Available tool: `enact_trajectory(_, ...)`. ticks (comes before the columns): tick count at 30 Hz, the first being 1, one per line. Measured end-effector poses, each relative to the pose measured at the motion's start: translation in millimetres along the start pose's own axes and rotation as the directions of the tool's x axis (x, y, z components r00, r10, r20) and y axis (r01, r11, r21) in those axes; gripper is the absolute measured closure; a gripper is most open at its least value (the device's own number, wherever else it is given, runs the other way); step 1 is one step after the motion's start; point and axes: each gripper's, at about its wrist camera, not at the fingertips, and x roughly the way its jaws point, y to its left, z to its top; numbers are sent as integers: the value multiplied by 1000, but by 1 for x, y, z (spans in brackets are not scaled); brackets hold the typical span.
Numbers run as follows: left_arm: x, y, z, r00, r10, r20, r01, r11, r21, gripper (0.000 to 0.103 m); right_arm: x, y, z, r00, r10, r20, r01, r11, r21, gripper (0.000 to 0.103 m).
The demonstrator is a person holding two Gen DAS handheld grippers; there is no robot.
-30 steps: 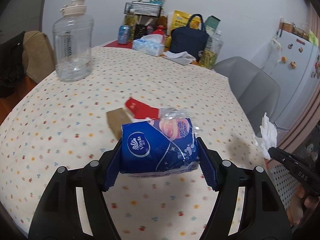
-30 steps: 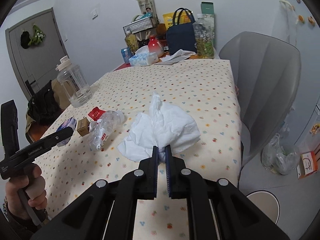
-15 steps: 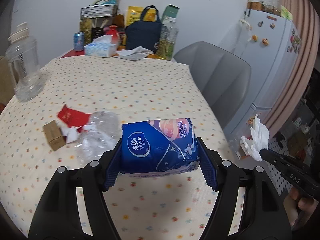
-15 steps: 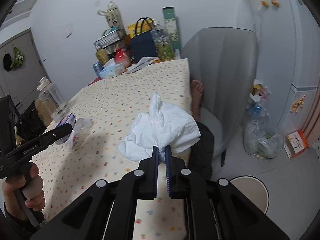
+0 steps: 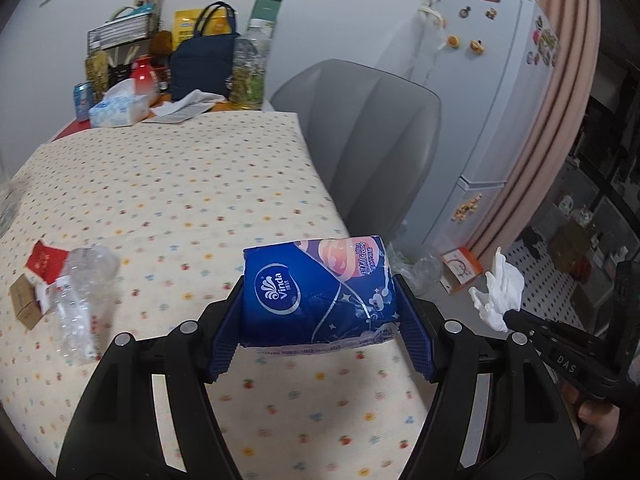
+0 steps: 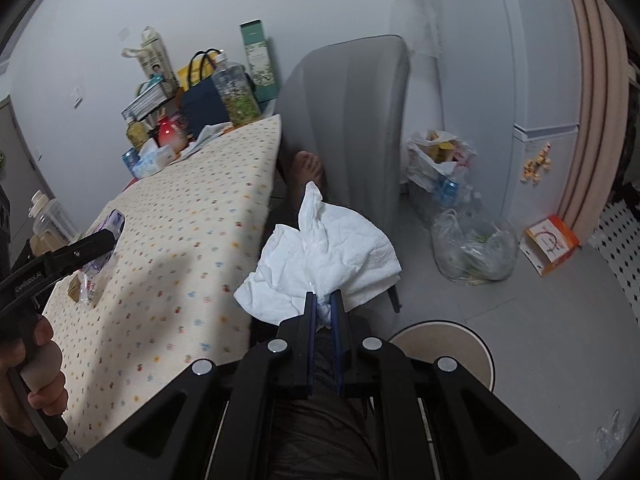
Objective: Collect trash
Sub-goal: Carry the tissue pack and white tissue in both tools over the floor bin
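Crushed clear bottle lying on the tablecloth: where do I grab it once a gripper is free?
Take the crushed bottle across its flattened body near the middle, coming from above with the jaws spanning its narrow width. It lies on its side, hard against the cardboard box and red packet, so a side approach looks blocked there.

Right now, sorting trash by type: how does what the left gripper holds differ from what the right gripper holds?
The left gripper clamps a blue printed tissue pack, a smooth, blocky plastic wrapper. The right gripper pinches crumpled white tissue, plain and shapeless. The pack spreads its jaws wide; the tissue leaves the right jaws almost shut. Both are lifted clear of the table.
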Motion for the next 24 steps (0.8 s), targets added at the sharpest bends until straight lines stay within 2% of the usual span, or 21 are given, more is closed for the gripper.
enact_trajectory(7,25,-44,5,998,-40,-40,43,997,67,34,3,-45,-5,999,-47,-14,48,996,81,94)
enact_trajectory(16,59,-91,-1,993,-58,-107,72,989,132,34,31,-105,-27,990,-103,-96,121,972,201,92)
enact_trajectory(17,61,-93,-2,992,-59,-113,74,988,137,34,39,-113,-32,988,-103,-113,126,968,216,88)
enact_trajectory(18,65,-97,-3,991,-60,-121,77,987,142,34,46,-119,-36,985,-111,-129,138,966,221,69)
enact_trajectory(20,71,-103,-6,989,-64,-137,84,985,149,34,63,-130,-48,974,-157,-166,191,957,218,41)
enact_trajectory(24,78,-117,-12,985,-63,-159,91,980,175,34,76,-152,-66,962,-170,-215,227,934,276,41)
